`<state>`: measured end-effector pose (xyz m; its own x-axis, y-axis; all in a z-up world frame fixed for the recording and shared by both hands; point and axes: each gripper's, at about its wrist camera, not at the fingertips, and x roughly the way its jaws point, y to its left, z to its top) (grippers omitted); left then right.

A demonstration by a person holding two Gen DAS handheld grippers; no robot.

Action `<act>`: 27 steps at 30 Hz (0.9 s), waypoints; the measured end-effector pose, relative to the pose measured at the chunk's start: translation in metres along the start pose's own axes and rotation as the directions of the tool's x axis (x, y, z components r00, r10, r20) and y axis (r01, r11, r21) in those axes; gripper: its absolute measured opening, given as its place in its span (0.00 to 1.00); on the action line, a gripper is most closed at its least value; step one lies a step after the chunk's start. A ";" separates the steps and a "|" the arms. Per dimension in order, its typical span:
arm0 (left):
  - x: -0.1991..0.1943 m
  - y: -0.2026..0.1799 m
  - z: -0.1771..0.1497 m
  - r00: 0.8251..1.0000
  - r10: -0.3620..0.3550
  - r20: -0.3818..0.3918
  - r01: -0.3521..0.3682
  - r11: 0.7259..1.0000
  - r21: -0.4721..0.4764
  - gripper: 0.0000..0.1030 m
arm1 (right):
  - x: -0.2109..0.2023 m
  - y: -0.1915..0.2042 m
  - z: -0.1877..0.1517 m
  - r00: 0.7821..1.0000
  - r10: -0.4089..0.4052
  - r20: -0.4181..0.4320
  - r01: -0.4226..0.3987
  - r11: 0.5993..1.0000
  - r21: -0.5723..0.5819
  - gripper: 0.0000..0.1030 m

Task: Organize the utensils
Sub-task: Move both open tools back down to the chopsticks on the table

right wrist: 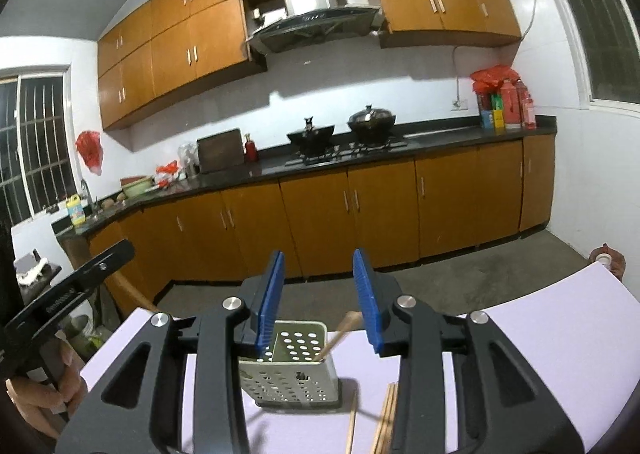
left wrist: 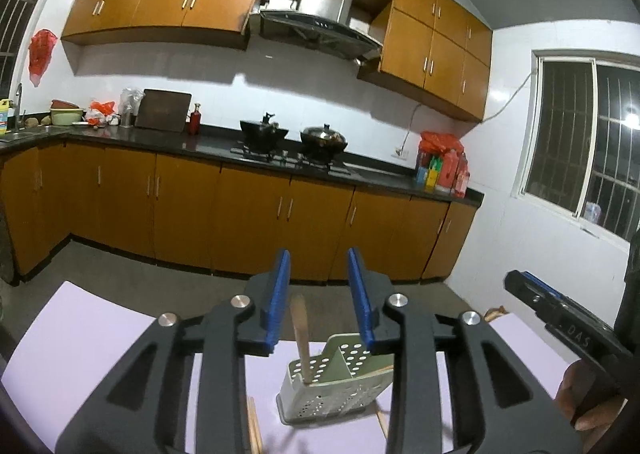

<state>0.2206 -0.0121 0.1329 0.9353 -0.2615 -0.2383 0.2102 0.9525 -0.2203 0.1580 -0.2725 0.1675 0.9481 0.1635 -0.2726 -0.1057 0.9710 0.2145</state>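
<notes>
orange cabinets (left wrist: 256, 209) (barred window (left wrist: 580, 145)), white walls (left wrist: 304, 97).

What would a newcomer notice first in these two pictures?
The pale green perforated plastic utensil holder stands on the lilac table, one wooden chopstick leaning inside it. More wooden chopsticks lie beside it. Both blue-padded claws, left and right, are open and empty.

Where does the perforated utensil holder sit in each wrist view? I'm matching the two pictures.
Left wrist: utensil holder bottom centre, below the open blue jaws, tilted.
Right wrist: utensil holder bottom centre, slightly left.
Shared landmark: range hood above the stove.
</notes>
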 end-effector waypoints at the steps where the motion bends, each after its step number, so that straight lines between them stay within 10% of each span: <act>1: -0.008 0.002 0.002 1.000 0.004 0.011 -0.004 1.000 -0.004 0.32 | -0.004 -0.002 0.000 1.000 -0.006 0.006 0.006 1.000 0.004 0.36; 10: -0.060 0.035 -0.037 0.990 0.136 -0.038 -0.135 0.991 0.018 0.39 | -0.022 -0.053 -0.062 0.977 -0.149 -0.155 0.155 0.987 0.031 0.36; 14: -0.049 0.057 -0.090 0.960 0.198 -0.198 -0.196 0.980 0.030 0.39 | 0.007 -0.075 -0.128 0.915 -0.119 -0.387 0.161 0.984 0.078 0.14; 19: -0.034 0.076 -0.151 0.902 0.190 -0.387 -0.213 0.977 -0.016 0.38 | 0.026 -0.067 -0.189 0.840 -0.057 -0.539 0.122 0.989 0.086 0.11; 27: -0.029 0.077 -0.198 0.860 0.169 -0.482 -0.195 0.981 -0.005 0.38 | 0.038 -0.054 -0.206 0.805 -0.059 -0.591 0.108 0.993 0.049 0.11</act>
<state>0.1531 0.0375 -0.0647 0.7021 -0.1393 -0.6984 0.0218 0.9844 -0.1745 0.1379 -0.2827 -0.0480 0.5922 0.1774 -0.7860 0.0125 0.9733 0.2291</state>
